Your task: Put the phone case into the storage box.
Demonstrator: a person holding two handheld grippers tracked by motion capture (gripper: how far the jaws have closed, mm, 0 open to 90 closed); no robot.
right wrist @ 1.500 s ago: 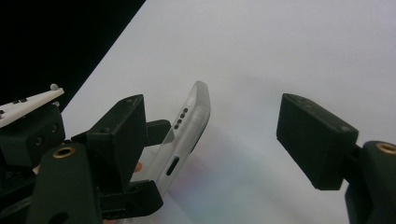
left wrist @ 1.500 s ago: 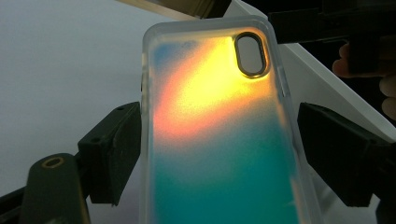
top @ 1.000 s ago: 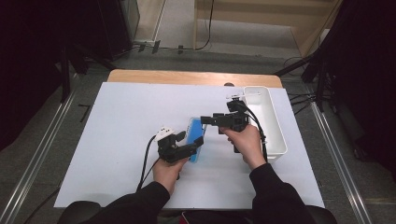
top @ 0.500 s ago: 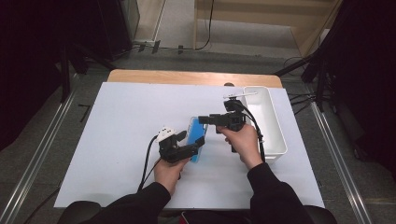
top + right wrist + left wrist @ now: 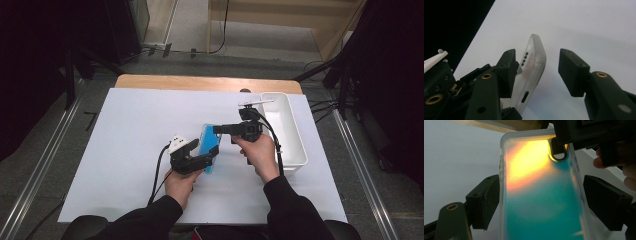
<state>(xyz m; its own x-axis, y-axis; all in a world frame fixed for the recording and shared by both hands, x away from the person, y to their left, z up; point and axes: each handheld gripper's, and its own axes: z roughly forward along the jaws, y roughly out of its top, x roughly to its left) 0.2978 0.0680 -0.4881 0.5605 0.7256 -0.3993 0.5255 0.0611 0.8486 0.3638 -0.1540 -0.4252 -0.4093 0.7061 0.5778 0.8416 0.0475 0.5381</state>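
since the earlier high view the right gripper (image 5: pixel 220 129) has brought its tips over the far end of the phone case (image 5: pixel 207 155), and its jaws have just been closing with that end between them; both hands stand about where they were.

high view: the case, blue-green, lies over the middle of the white table (image 5: pixel 125 130), held up by the left gripper (image 5: pixel 212 154), which reaches it from the near left side. the right gripper comes from the right, level, its tips at the top end of the case. a white bin (image 5: pixel 295 135) stands just behind the right hand (image 5: pixel 260 152), at the right edge of the table.

left gripper view: the case (image 5: pixel 541 195) sits between the two black jaws. the left jaw touches its edge; on the right side a narrow gap shows, so the grip looks loose, though i cannot be sure from this angle. the colour goes from orange near the camera hole to teal below.

right gripper view: the frosted edge of the case (image 5: pixel 531 75), with its port and small holes, stands between the jaws. the left jaw is against it, the right jaw is well apart, so this gripper is spread and not yet pinching.
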